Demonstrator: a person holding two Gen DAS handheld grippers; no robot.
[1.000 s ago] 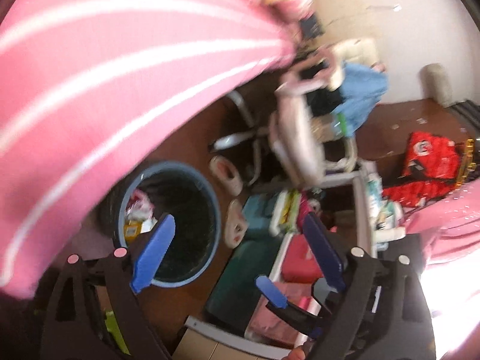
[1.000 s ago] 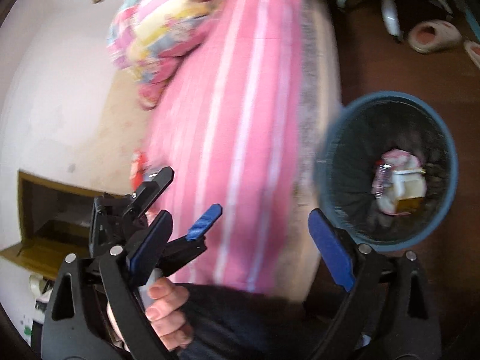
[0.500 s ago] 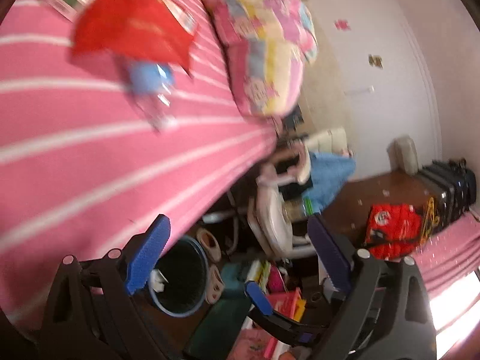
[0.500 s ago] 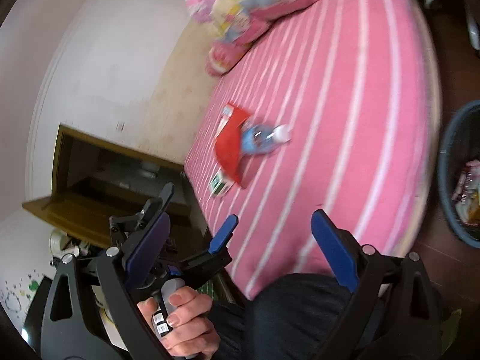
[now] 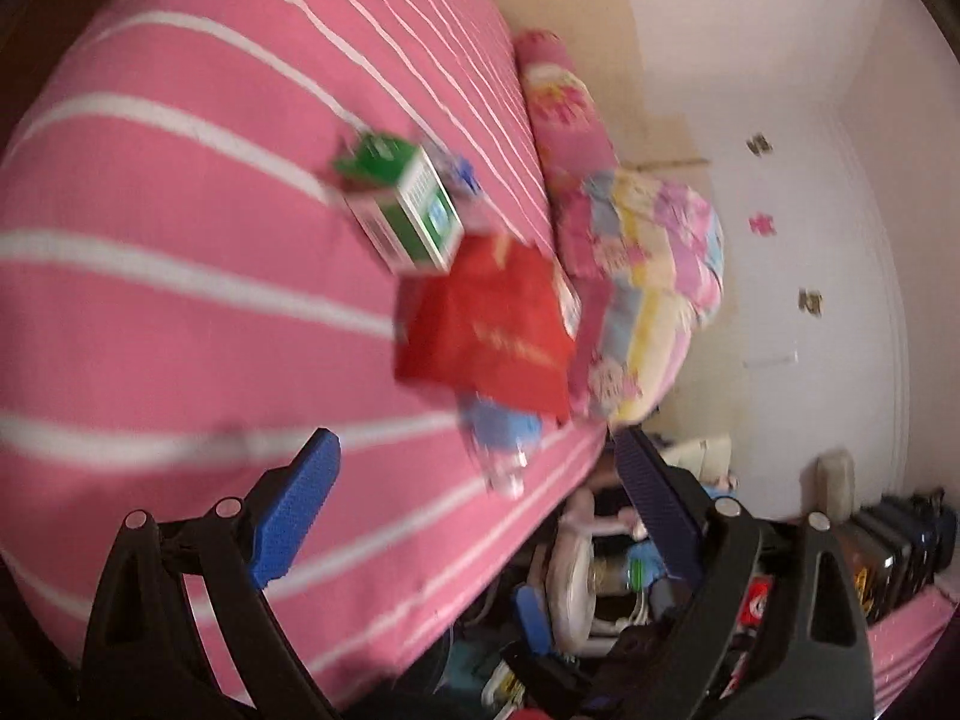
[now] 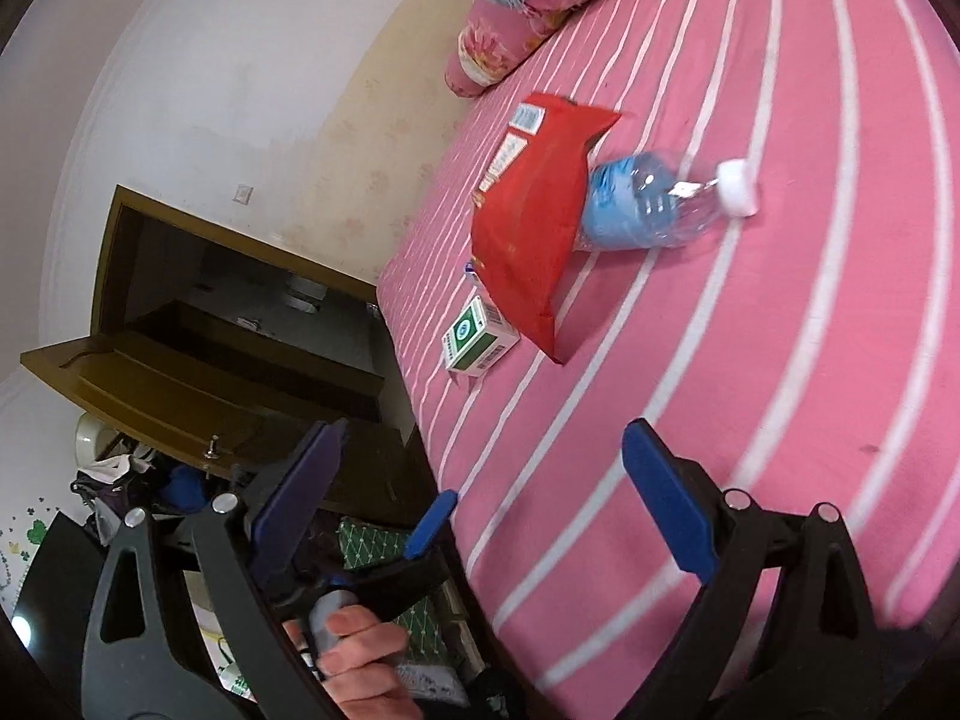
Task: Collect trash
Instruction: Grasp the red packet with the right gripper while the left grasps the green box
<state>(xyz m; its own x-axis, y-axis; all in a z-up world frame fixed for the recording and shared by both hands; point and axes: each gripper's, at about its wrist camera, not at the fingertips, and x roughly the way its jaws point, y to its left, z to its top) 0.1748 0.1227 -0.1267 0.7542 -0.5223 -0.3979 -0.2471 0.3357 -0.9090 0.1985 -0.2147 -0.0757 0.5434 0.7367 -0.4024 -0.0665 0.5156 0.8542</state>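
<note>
Item: red packet (image 6: 537,222) on pink bed (image 6: 780,300), plastic bottle (image 6: 654,201) touching beside, green carton (image 6: 478,345) near; left gripper (image 5: 474,516) and right gripper (image 6: 480,498), jaws apart, empty, newly swung from bin to these remaining pickups.

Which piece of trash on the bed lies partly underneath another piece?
The clear plastic bottle: the red packet covers its base. The green-and-white carton lies apart, uncovered.
</note>
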